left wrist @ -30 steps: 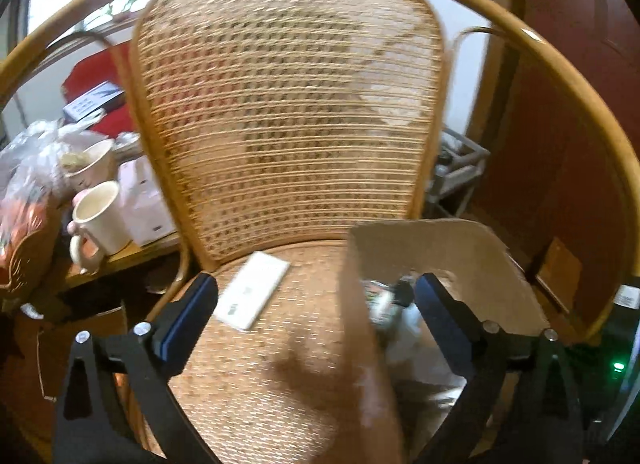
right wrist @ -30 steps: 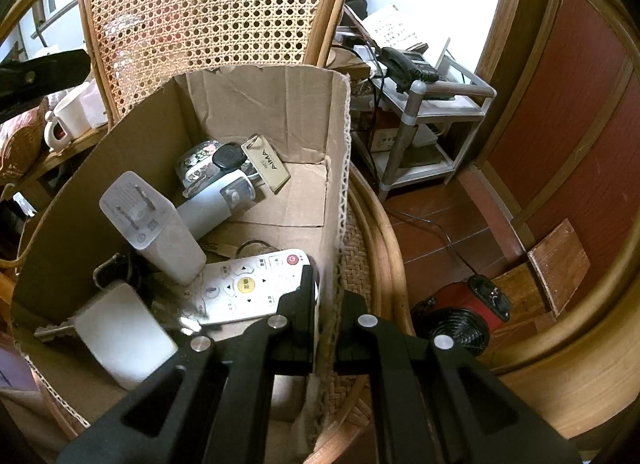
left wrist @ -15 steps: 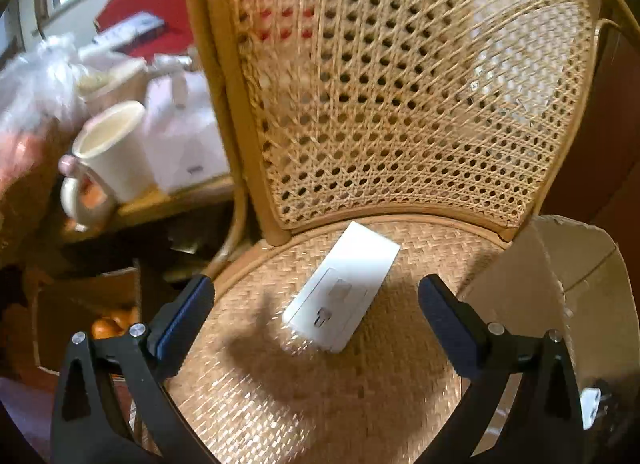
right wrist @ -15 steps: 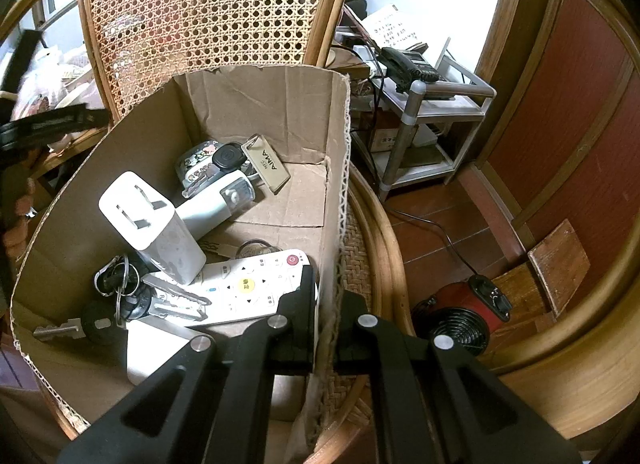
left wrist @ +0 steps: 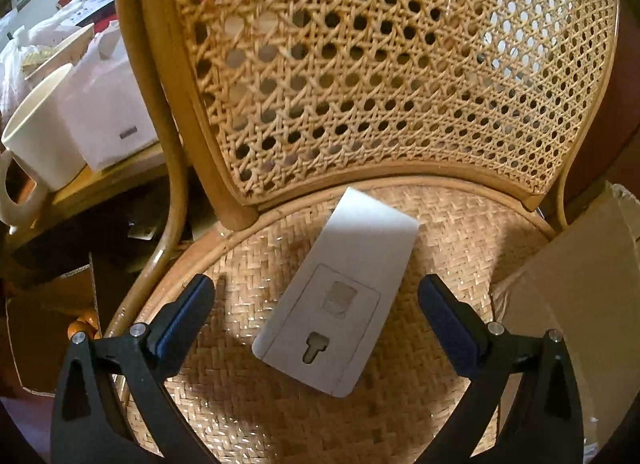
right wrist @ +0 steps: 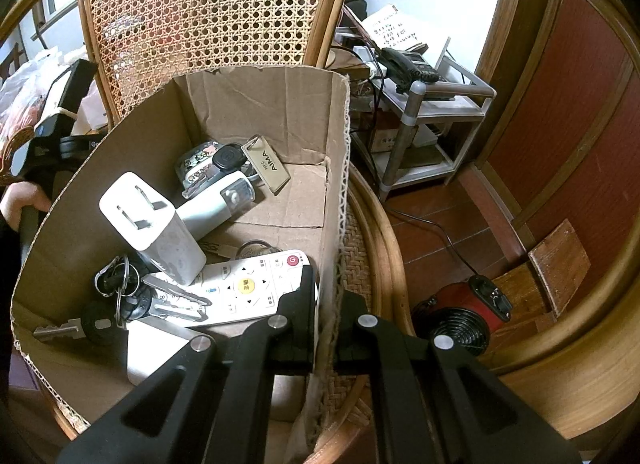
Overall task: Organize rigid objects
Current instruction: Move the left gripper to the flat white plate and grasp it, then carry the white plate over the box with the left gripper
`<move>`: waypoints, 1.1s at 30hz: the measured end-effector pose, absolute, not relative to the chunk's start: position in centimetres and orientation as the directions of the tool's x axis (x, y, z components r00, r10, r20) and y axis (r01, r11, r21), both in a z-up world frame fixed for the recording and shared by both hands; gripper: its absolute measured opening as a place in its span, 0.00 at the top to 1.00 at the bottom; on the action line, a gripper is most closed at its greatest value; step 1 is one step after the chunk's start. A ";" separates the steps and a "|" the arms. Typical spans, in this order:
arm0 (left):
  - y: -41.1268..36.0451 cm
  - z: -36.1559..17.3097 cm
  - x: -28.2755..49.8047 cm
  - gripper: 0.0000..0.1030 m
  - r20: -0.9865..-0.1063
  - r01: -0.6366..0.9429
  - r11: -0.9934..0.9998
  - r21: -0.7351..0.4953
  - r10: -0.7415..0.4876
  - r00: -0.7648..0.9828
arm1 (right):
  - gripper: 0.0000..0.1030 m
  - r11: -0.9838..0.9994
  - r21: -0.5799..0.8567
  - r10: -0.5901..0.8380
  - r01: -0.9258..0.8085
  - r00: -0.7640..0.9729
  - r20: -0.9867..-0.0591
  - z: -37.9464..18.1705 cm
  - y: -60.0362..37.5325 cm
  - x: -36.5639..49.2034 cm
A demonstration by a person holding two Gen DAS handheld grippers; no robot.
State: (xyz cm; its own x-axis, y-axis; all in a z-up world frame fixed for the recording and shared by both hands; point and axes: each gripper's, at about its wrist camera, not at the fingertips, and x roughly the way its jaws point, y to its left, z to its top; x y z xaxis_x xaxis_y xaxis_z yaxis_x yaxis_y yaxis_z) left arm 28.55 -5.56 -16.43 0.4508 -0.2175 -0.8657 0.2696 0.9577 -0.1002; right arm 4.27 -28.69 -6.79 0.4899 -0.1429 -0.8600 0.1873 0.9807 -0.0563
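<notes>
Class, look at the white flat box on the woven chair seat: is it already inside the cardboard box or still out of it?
Out. The white flat box lies on the chair seat, left of the cardboard box, between the open left tool's fingers.

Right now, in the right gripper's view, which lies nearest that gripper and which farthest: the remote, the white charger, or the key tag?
1. Remote: box floor, just ahead of the right gripper.
2. White charger: further in, to the left.
3. Key tag: by the box's back wall.

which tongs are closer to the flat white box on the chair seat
Left. The left tongs are open, their fingers on either side of the flat white box, not touching it. The right tongs are off to the side, shut on the cardboard box wall.
</notes>
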 end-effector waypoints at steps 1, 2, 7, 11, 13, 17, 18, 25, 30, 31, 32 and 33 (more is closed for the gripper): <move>-5.6 -16.8 28.6 0.03 -0.869 0.270 0.958 -0.101 -0.217 0.445 | 0.92 0.981 -0.056 -0.143 0.187 0.490 -0.860 -6.8 -28.7 4.3; -5.6 -17.1 28.6 0.03 -0.872 0.273 0.957 -0.098 -0.215 0.440 | 0.92 0.981 -0.056 -0.143 0.187 0.490 -0.860 -6.8 -28.7 4.3; -6.5 -17.3 27.5 0.10 -0.859 0.294 0.955 -0.030 -0.175 0.482 | 0.92 0.981 -0.056 -0.143 0.187 0.490 -0.860 -6.8 -28.7 4.3; -7.8 -16.4 26.2 0.51 -0.853 0.350 0.937 -0.009 -0.190 0.486 | 0.92 0.981 -0.056 -0.142 0.187 0.490 -0.860 -6.8 -28.7 4.3; -8.1 -16.2 25.7 0.53 -0.858 0.354 0.935 0.000 -0.182 0.480 | 0.92 0.981 -0.056 -0.142 0.187 0.490 -0.860 -6.8 -28.8 4.3; -8.8 -15.7 23.9 0.53 -0.857 0.373 0.928 -0.001 -0.193 0.477 | 0.92 0.981 -0.056 -0.142 0.187 0.490 -0.860 -6.8 -28.8 4.3; -8.9 -15.3 23.2 0.53 -0.853 0.375 0.927 0.005 -0.191 0.485 | 0.92 0.981 -0.056 -0.142 0.187 0.490 -0.860 -6.8 -28.8 4.3; -11.0 -8.7 17.1 0.53 -0.746 0.440 0.898 0.015 -0.282 0.603 | 0.92 0.981 -0.056 -0.142 0.187 0.490 -0.860 -6.8 -28.8 4.3; -12.8 -4.2 13.7 0.53 -0.677 0.487 0.872 -0.049 -0.388 0.626 | 0.92 0.980 -0.055 -0.143 0.190 0.489 -0.861 -6.8 -28.9 4.3; -13.4 -3.7 13.1 0.53 -0.671 0.496 0.866 -0.058 -0.402 0.624 | 0.92 0.980 -0.055 -0.143 0.190 0.489 -0.861 -6.8 -28.9 4.3; -14.2 -3.2 12.4 0.53 -0.666 0.515 0.854 -0.074 -0.426 0.612 | 0.92 0.980 -0.055 -0.143 0.190 0.489 -0.861 -6.8 -28.9 4.3; -14.2 -2.8 11.8 0.53 -0.664 0.527 0.846 -0.084 -0.442 0.603 | 0.92 0.980 -0.055 -0.143 0.190 0.489 -0.861 -6.8 -28.9 4.3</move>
State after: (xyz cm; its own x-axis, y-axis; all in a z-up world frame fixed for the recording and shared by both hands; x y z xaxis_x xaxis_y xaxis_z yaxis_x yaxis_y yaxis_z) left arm 11.82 -14.19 -2.82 0.6035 -0.4415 -0.6640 0.5267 0.8459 -0.0838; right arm 4.30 -28.95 -6.82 0.4890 -0.1427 -0.8605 0.1897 0.9803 -0.0547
